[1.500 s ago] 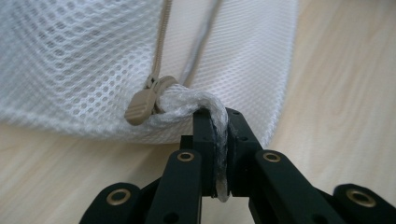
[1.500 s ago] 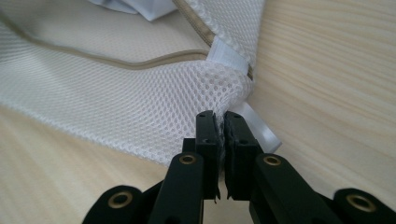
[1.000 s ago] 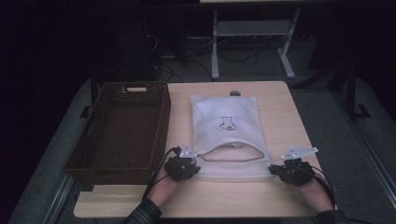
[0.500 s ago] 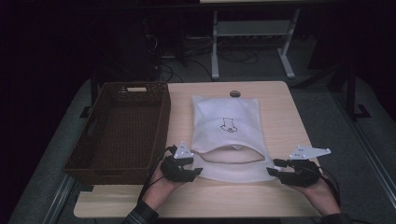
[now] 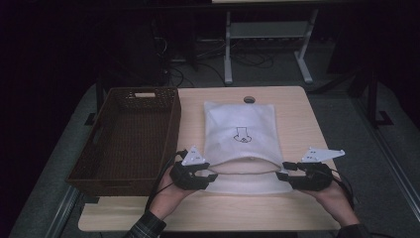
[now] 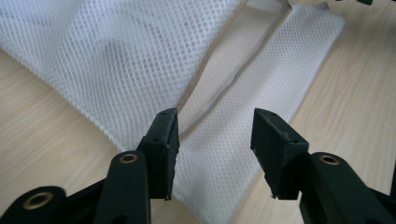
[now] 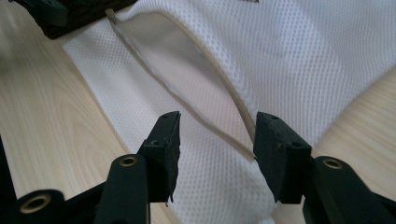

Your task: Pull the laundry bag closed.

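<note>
Gaping white mesh bag (image 5: 241, 144) beside wicker basket (image 5: 130, 136)

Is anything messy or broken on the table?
Nothing looks broken or spilled. The white mesh bag lies flat on the table with its zipper mouth gaping open near the person. The brown basket sits straight beside it. Both the left gripper and the right gripper have just been opening, with nothing pinched.

Dim room, one lit wooden table (image 5: 297, 119) in the middle
Grey carpet floor (image 5: 366, 134) all round, pale metal stand (image 5: 267, 37) with crossbar and splayed feet behind, loose cables (image 5: 198, 54) tangled on floor near it, dark furniture (image 5: 133, 44) at back left, far wall lost in black, small round hole (image 5: 249, 99) at table's far edge
</note>
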